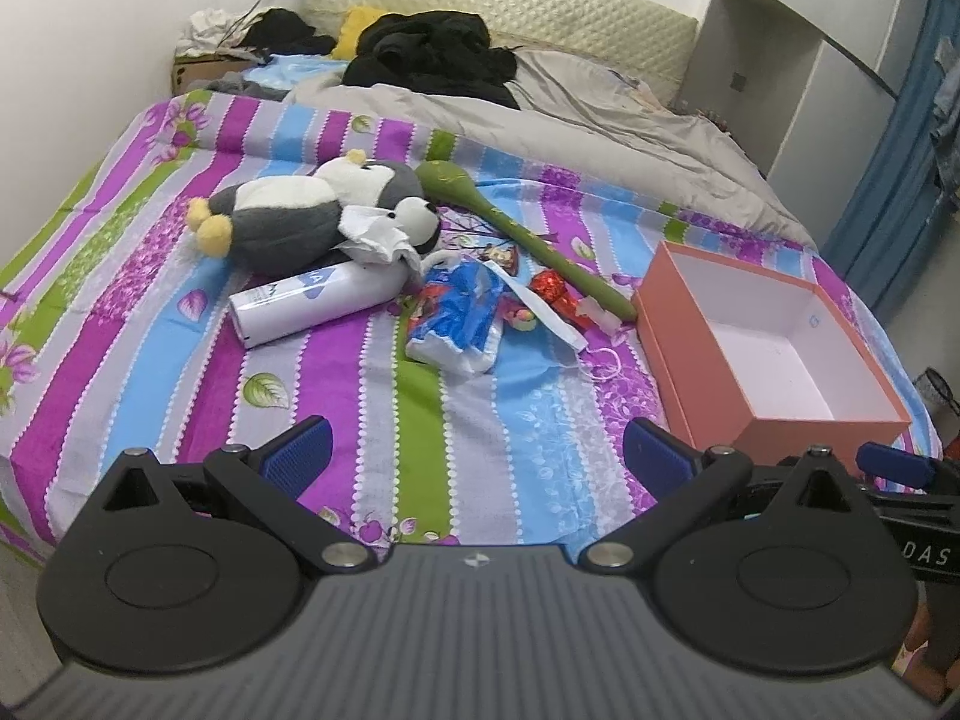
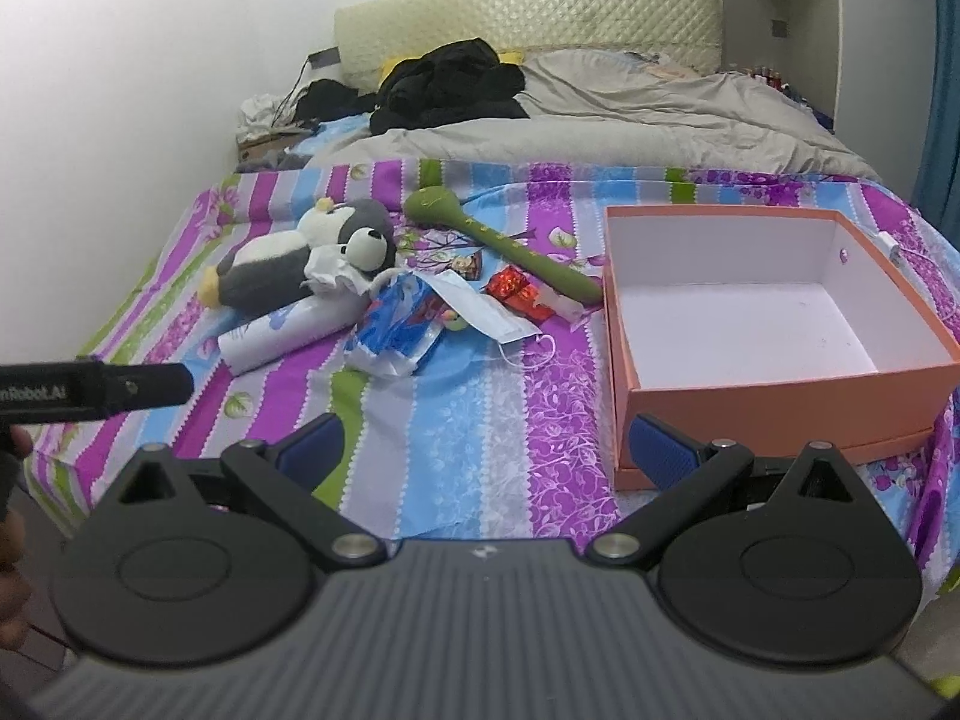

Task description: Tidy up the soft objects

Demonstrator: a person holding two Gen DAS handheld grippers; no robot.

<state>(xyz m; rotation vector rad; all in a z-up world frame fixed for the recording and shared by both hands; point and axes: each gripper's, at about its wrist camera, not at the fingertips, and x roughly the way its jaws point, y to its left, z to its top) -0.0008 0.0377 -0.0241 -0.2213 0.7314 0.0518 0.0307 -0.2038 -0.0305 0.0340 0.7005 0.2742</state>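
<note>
Item: plush penguin (image 1: 288, 213), far left on the bed (image 1: 150, 360), lying on a white bottle (image 1: 312, 300). Orange box (image 2: 780, 402) near right, empty. Left claw (image 1: 477, 450) and right claw (image 2: 486, 444): both spread apart, holding nothing. Risk: lifting the penguin may roll the bottle.

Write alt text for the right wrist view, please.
An open, empty-handed tool hovers over a striped bedsheet. Ahead left lies a pile: plush penguin, face mask, green stick. An empty orange box sits right.

Both wrist views face bed (image 1: 372, 360) from foot, side-by-side.
</note>
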